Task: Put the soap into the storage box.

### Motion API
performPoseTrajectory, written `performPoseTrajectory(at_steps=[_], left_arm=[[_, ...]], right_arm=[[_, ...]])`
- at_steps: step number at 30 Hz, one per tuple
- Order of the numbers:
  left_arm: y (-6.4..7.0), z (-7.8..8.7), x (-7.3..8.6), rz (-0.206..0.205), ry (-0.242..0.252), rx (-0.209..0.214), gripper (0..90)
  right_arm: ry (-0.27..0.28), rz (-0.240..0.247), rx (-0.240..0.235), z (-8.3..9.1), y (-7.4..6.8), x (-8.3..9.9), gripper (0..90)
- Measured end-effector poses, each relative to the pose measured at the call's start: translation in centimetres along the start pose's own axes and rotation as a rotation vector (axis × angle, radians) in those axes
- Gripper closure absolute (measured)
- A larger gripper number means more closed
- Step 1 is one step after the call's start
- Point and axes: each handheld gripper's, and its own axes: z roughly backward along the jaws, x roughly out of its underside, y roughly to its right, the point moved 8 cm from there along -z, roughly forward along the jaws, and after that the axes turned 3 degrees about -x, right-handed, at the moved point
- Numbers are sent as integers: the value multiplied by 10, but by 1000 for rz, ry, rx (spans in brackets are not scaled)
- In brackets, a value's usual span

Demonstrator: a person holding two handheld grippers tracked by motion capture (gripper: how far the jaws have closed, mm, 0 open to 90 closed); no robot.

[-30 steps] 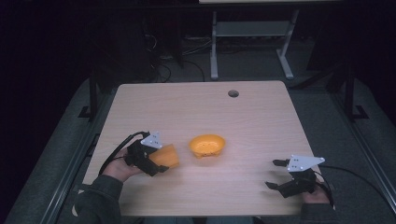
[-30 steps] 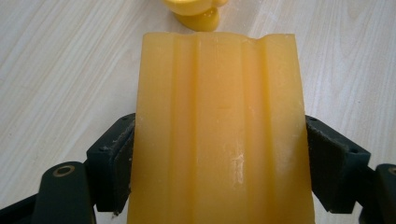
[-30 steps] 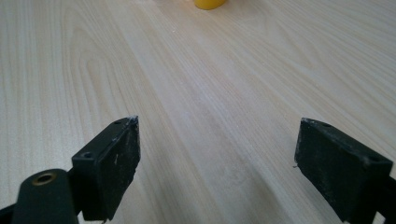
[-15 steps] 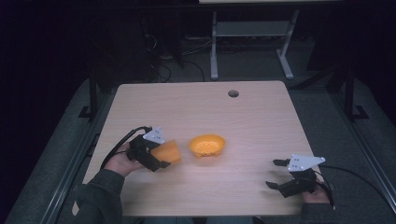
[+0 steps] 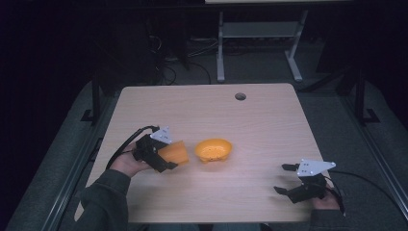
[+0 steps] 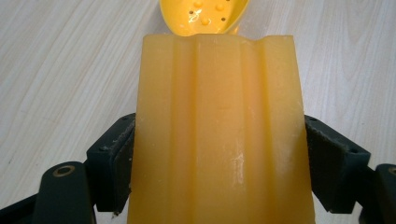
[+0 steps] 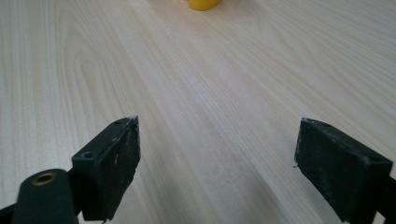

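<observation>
I have the orange block point(image 6: 219, 135) clamped between the jaws of my left gripper point(image 5: 161, 156), pressed on its two long sides, and in the high view it sits just left of the yellow perforated bowl point(image 5: 213, 149), near it but apart. From the left gripper view the block runs straight ahead toward the bowl's rim, whose little holes show just past the block's far end, so I judge the step in hand to be carrying the block over and setting it into the bowl. To do that well I would lift the far end enough to clear the rim before moving forward, since a low approach could shove the light bowl across the wooden table point(image 5: 269, 120) instead of going in. The block looks ridged and a bit waxy (possibly soap, though I cannot be sure), so I would hold a steady squeeze and avoid twisting, as a slick surface may slide between the pads. I would open only once the block rests on the bowl's bottom, not drop it from above, because the bowl could tip or skid. My right gripper point(image 5: 290, 182) lies on the table well to the right with its jaws spread wide and nothing between them; it could come across to steady the bowl if it starts to slide.
</observation>
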Motion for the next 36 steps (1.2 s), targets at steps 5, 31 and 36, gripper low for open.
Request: performPoseTrajectory(at_steps=[5,31,36], left_arm=[[0,0,-6,-4,3,-1,211],[-6,-7,-28,-49,-25,11,211],[-6,-7,-38,-67,-14,10,211]], right_arm=[[5,-6,0,1,0,-1,135],[14,5,0,3,0,-2,135],[13,6,2,3,0,-2,135]])
